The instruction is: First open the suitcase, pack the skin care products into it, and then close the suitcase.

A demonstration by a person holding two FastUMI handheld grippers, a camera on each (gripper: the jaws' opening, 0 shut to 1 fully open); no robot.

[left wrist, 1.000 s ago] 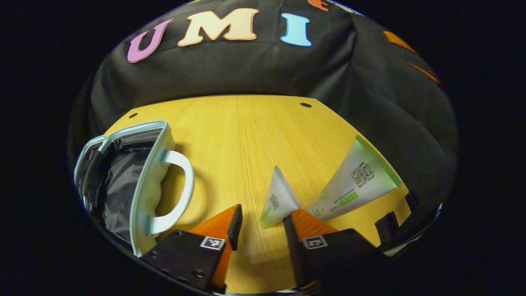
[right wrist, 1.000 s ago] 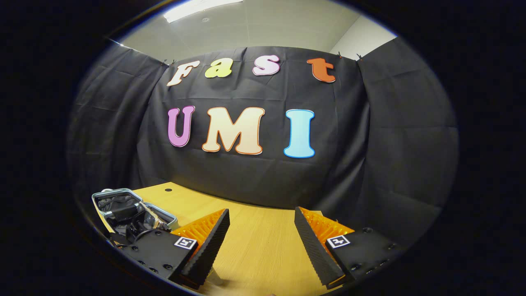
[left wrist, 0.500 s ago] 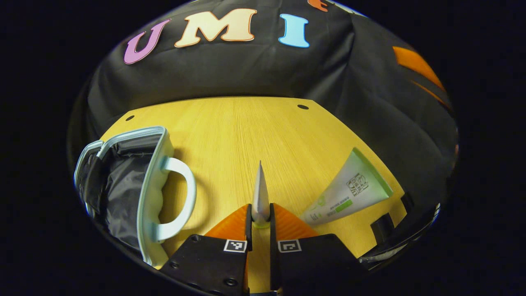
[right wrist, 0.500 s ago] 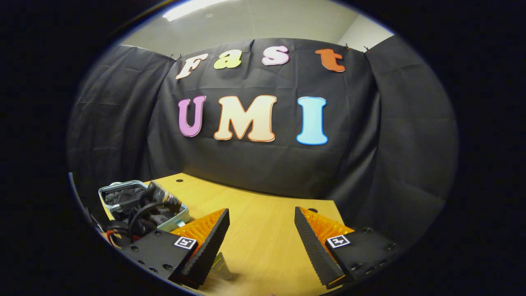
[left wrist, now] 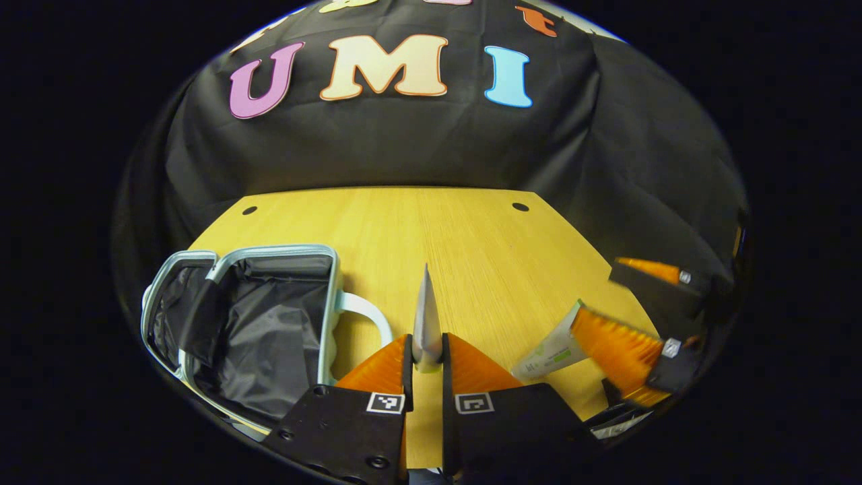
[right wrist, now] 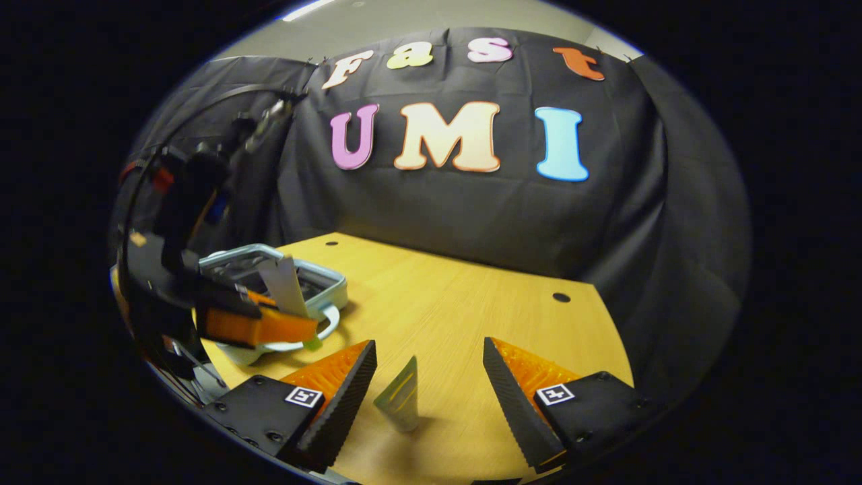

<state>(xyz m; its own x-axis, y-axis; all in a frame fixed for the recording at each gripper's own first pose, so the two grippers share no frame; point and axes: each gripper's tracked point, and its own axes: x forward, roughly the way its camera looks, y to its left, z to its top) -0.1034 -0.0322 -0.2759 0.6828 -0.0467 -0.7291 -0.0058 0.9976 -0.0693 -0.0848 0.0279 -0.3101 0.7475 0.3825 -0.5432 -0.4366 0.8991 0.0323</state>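
The counter (left wrist: 431, 229) was a pale wood top with small dark holes near its far corners, backed on all sides by black cloth (left wrist: 404, 148); in the right gripper view a strip of pale ceiling (right wrist: 404, 17) showed above the cloth.

The suitcase (left wrist: 242, 323) lay open near the counter's left edge, its dark lining exposed and its pale handle (left wrist: 367, 316) pointing toward the middle of the counter.

The left hand-held gripper (left wrist: 425, 350) was clamped on a small tube (left wrist: 425, 316), both fingers pressing its lower end so that it stood edge-on, held above the counter just right of the suitcase handle. In the right gripper view the same small tube (right wrist: 286, 286) rose from that gripper in front of the suitcase (right wrist: 283, 276).

The right hand-held gripper (right wrist: 428, 377) had its fingers wide apart, with a larger green-and-white tube (right wrist: 401, 397) between them on the counter, touched by neither. In the left gripper view that larger tube (left wrist: 549, 350) was partly covered by the right gripper's finger (left wrist: 613, 350).

The printing on both tubes was too small to make out, and the suitcase's near edge was cut off behind the left gripper's body.
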